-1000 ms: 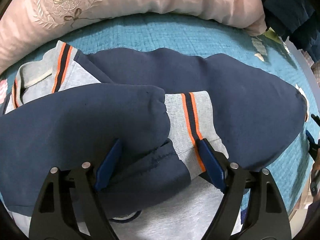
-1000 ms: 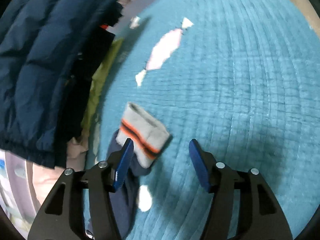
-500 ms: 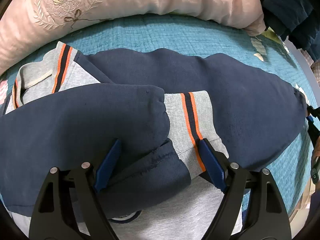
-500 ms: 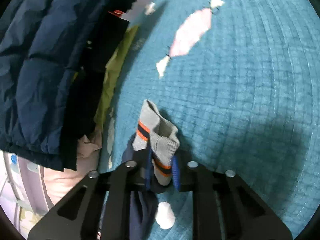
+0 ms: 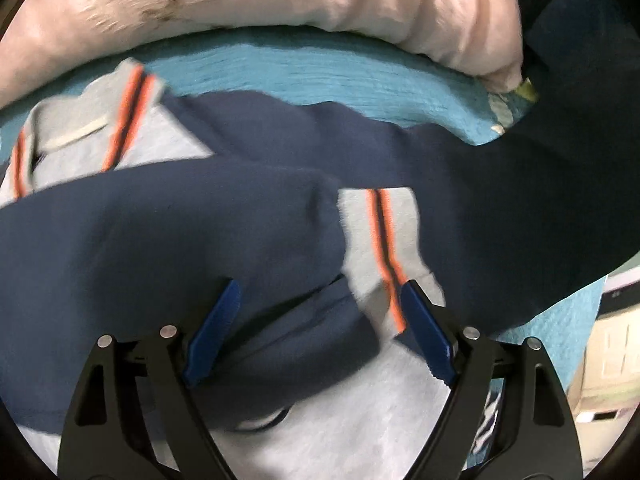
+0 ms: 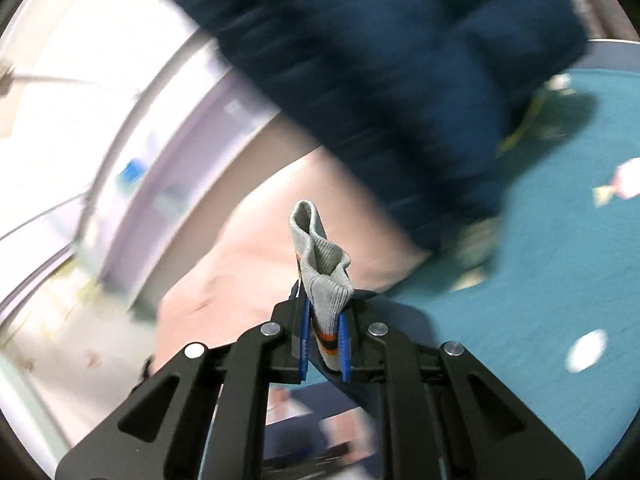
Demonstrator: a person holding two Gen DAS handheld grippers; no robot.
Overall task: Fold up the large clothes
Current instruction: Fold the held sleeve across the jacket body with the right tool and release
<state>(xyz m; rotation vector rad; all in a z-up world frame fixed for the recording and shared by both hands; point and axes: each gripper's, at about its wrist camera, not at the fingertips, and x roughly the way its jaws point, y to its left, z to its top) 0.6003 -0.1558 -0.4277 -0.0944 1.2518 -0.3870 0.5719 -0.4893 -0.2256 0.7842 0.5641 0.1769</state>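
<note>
A navy and grey sweatshirt [image 5: 168, 240] lies on the teal bedspread [image 5: 340, 76]. One navy sleeve is folded across its body, and its grey cuff with orange stripes [image 5: 380, 232] lies between the fingers of my left gripper [image 5: 320, 316], which is open and just above the cloth. The other navy sleeve [image 5: 520, 208] rises off to the right. My right gripper [image 6: 325, 334] is shut on that sleeve's grey striped cuff [image 6: 322, 268] and holds it up in the air.
A pink embroidered pillow [image 5: 260, 0] lies along the far edge of the bed. A dark blue padded jacket [image 6: 400, 72] hangs close above my right gripper. Pale furniture [image 5: 612, 356] stands off the bed's right side.
My right gripper closed on the outstretched sleeve's cuff and lifted it up and back over the bed. That sleeve now rises off the bedspread. My left gripper stayed open in place.
</note>
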